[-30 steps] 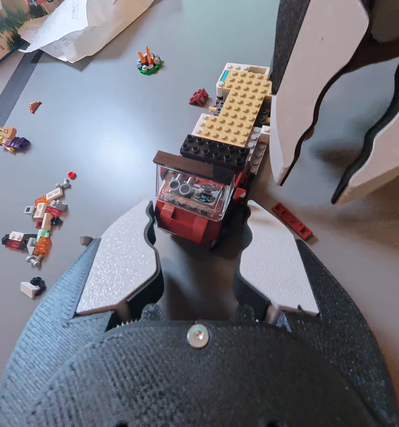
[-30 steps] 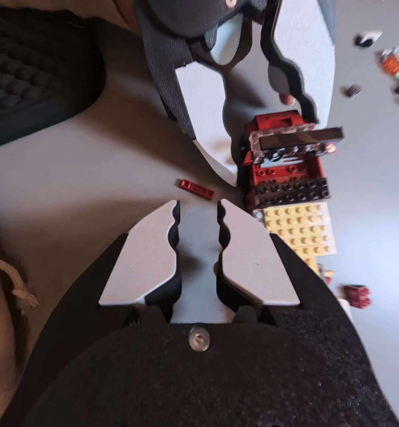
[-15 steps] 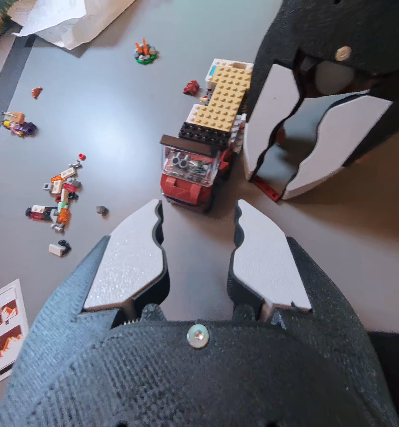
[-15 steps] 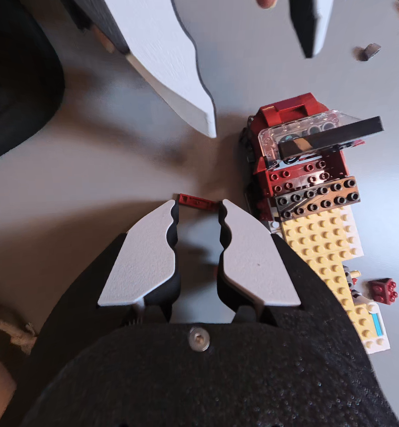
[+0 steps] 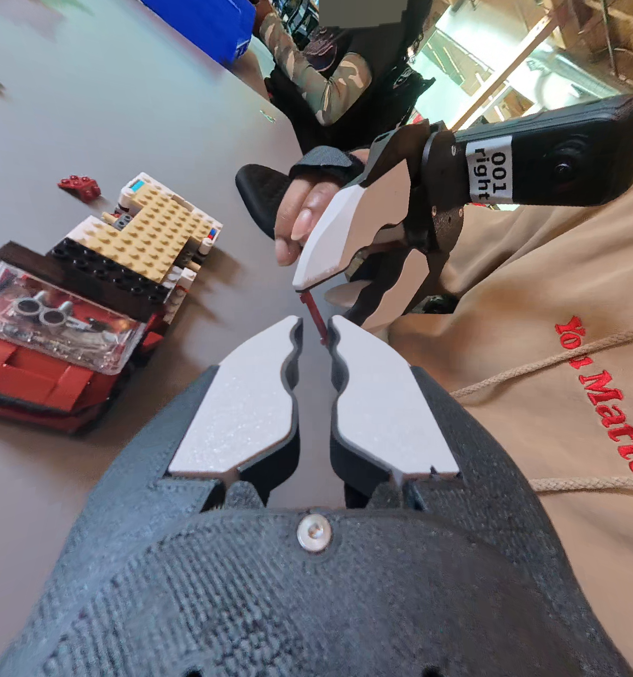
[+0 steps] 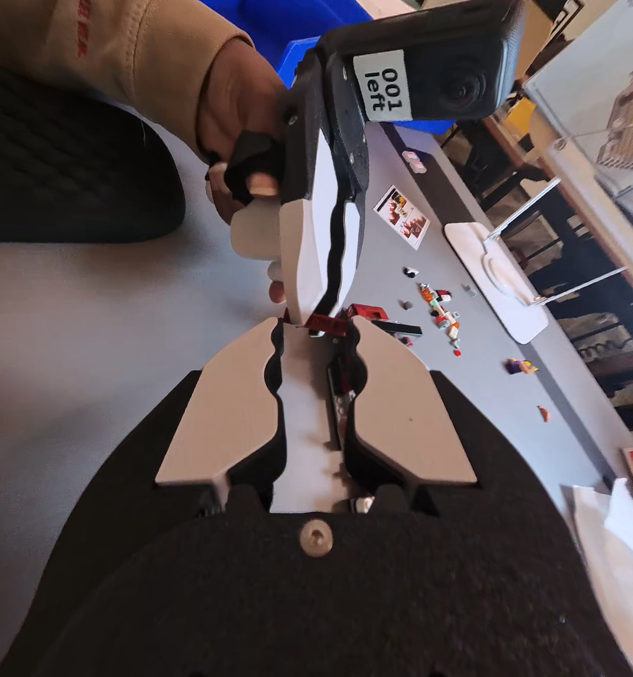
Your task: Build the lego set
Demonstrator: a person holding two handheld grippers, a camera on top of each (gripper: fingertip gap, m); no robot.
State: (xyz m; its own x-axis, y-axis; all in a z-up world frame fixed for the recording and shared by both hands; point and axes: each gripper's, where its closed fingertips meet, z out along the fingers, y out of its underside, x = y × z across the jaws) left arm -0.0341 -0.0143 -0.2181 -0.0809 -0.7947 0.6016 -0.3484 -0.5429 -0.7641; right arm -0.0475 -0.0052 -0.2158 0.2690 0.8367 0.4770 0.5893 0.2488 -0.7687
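My right gripper (image 6: 315,324) is shut on a thin dark red plate (image 6: 326,324), gripped end to end between its pads and held above the grey table (image 6: 87,329). In the left wrist view the plate (image 5: 313,311) hangs from the right gripper's fingers (image 5: 344,227) and reaches down between my left gripper's tips. My left gripper (image 5: 315,322) has its jaws narrow but apart. The plate touches its right pad, and a gap shows at the left pad. The left gripper's fingers (image 6: 307,256) straddle the plate. A red, black and tan brick vehicle (image 5: 87,293) stands on the table to the left.
Loose small bricks (image 6: 439,307), a sticker sheet (image 6: 403,216) and a white stand base (image 6: 498,278) lie farther along the table. A small dark red brick (image 5: 80,183) sits behind the vehicle. A blue bin (image 5: 205,22) and a seated person (image 5: 326,73) are across the table. Less than 4 cm separates the two grippers' tips.
The right gripper took the red plate off the table and lifted it. The left gripper backed off the vehicle, turned towards the right gripper and narrowed its jaws around the plate.
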